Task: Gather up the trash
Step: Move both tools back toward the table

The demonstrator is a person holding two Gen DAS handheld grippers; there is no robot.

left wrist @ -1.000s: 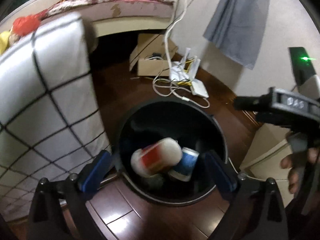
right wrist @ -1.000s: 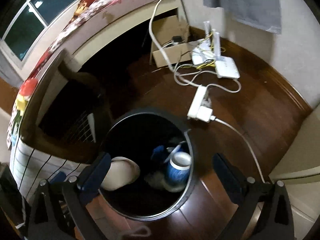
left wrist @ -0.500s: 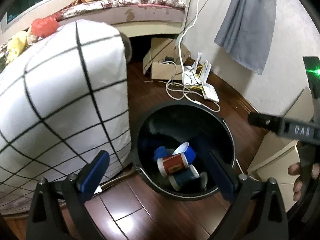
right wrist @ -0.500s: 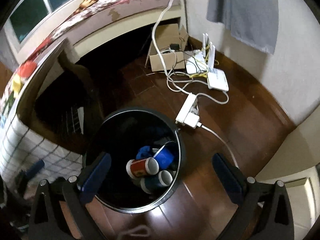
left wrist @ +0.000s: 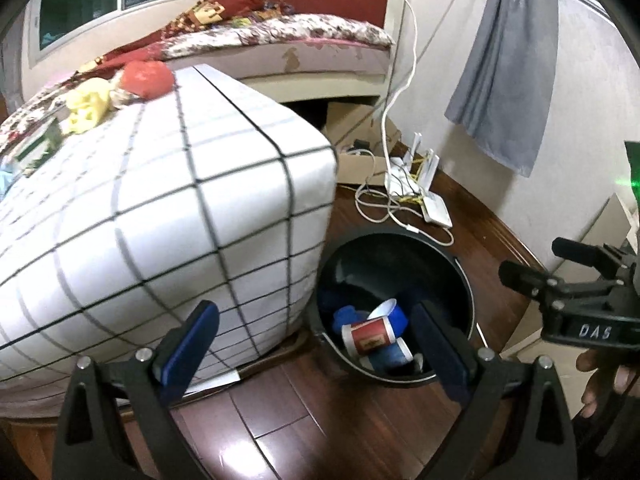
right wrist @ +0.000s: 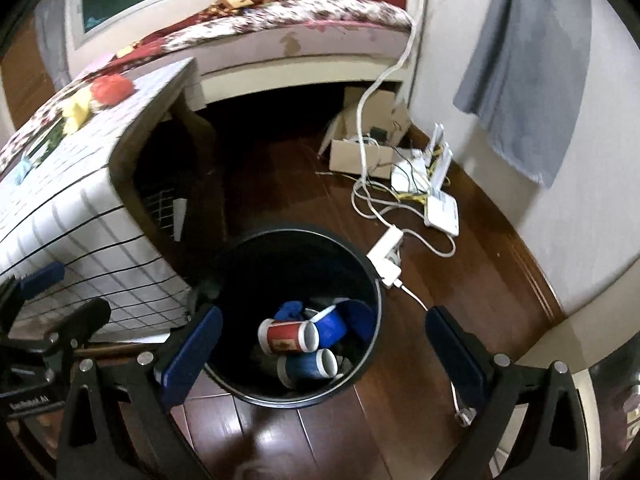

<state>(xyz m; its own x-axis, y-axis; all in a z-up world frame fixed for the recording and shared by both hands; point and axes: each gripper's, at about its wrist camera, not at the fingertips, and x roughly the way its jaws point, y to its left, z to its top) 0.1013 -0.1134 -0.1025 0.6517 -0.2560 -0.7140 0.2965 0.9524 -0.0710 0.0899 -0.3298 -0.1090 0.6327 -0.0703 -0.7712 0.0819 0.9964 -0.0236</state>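
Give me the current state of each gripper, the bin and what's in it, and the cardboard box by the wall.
left gripper: open, fingers wide apart, nothing held, above the bin
right gripper: open, nothing held, above the bin
black bin: upright on the floor, no lid, partly filled
red-label cup: lying on its side in the bin, on top
blue cup: on its side beneath it
cardboard box: flaps open, cables running in
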